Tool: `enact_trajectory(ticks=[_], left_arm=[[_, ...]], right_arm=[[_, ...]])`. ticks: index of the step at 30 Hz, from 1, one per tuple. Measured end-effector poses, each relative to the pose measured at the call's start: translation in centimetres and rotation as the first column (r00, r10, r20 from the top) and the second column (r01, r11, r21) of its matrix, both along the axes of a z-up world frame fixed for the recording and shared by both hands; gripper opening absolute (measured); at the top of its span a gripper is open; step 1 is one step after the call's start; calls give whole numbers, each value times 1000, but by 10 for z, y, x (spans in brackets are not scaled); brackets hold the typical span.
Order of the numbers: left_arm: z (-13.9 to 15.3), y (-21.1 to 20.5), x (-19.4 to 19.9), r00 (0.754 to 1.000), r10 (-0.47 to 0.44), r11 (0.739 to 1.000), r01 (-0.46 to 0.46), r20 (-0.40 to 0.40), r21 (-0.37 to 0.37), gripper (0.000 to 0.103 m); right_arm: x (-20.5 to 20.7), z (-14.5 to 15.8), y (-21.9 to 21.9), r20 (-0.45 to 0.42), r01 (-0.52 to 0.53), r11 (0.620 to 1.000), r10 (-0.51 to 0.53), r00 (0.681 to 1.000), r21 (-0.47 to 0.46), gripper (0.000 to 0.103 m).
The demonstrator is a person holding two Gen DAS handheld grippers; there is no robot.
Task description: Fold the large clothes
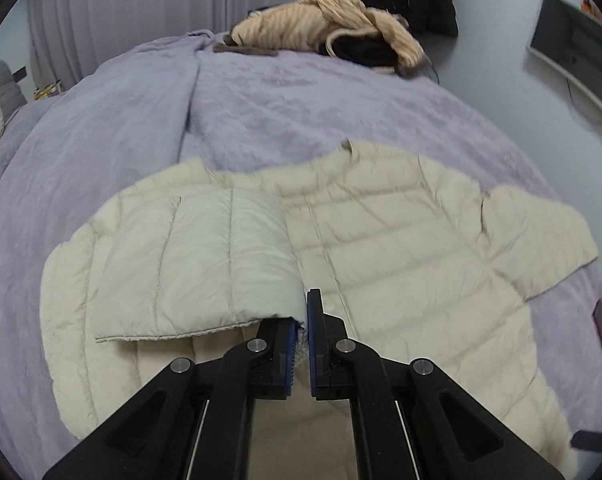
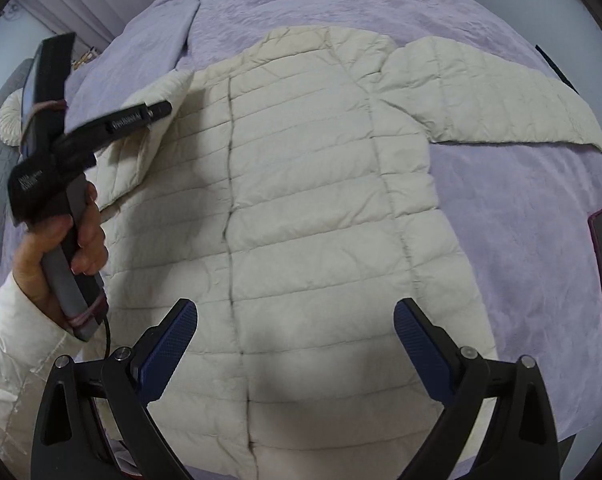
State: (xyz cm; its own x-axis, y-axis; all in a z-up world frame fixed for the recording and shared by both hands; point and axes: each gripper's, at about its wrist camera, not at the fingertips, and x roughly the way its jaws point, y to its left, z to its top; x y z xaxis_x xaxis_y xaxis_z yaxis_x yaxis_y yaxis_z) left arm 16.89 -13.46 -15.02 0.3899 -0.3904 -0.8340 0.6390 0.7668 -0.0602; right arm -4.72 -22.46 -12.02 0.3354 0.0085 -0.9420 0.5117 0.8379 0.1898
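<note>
Jacket [image 2: 309, 208] sleeve [image 1: 205, 264] is being pinched by left gripper [image 1: 304, 320], angled downward; right gripper [image 2: 295, 320] is hovering, jaws spread.

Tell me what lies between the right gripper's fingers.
Only the cream jacket, lying flat on the bed below the open right gripper; nothing gripped, per the right wrist view.

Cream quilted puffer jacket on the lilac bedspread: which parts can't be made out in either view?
- Cream quilted puffer jacket: hem cut off by the frame's bottom edge, both views.
- Folded left sleeve: cuff partly behind the left gripper, left wrist view.
- Clothes pile: items blurred, indistinct.
</note>
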Motion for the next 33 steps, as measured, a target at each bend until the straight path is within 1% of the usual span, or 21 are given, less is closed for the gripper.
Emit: enact_trajectory(ticks=[1,3,5,6,8,10,14,15,16,17,19,21,25,28,29,31,33], left_arm=[[-11,-8,-6,1000,-20,999,20,-8,46,6],[-28,-9,-18,999,-32,994,33,-16,106,6],[-34,-6,-26,1000,-17,990,15,16,139,6],[-34,-3,-29,999,-17,990,12,29,140,6],[-35,1,-30,999,-28,989,25,18,148,6],[-32,5,-31,999,-33,990,31,14,140,6],[-24,9,-29,999,-23,992,19,35,122,7],[-23,11,-29,999,-18,993,15,30,115,27],[-22,13,-28,1000,-16,994,14,19,109,52],[-22,13,-27,1000,-6,994,5,15,110,103],[-20,18,-30,999,10,995,-14,40,95,102],[-21,20,-27,1000,21,995,-23,19,101,102],[-12,39,-21,997,77,994,-76,-14,73,102],[1,69,-19,991,132,989,-132,3,70,102],[5,81,-19,986,163,984,-164,19,70,102],[12,111,-15,969,242,967,-245,53,71,102],[10,137,-8,949,309,945,-314,70,94,102]], right_arm=[[-2,-2,-8,-1,8,1000,-8,1000,4,100],[-7,-7,-21,-3,27,999,-27,1000,18,100],[-9,-11,-34,2,45,998,-46,999,38,100],[-9,-13,-39,3,51,998,-52,999,44,100],[-8,-16,-48,-2,56,997,-56,998,45,103],[-3,-18,-57,2,53,997,-53,999,52,103],[13,-17,-62,19,18,998,-19,1000,67,103],[17,-16,-62,24,10,998,-11,1000,62,103],[20,-16,-61,26,5,998,-6,1000,61,103],[24,-16,-61,25,4,998,-5,1000,66,103],[29,-17,-60,22,11,997,-13,1000,78,103],[32,-16,-54,24,7,997,-9,1000,74,103],[46,-11,-40,7,-35,999,35,999,8,103],[65,-1,-31,29,-76,997,77,997,-30,103],[73,3,-27,36,-96,994,98,995,-50,103],[94,10,-14,50,-150,984,155,987,-90,103],[118,15,6,65,-219,966,229,971,-139,103]])
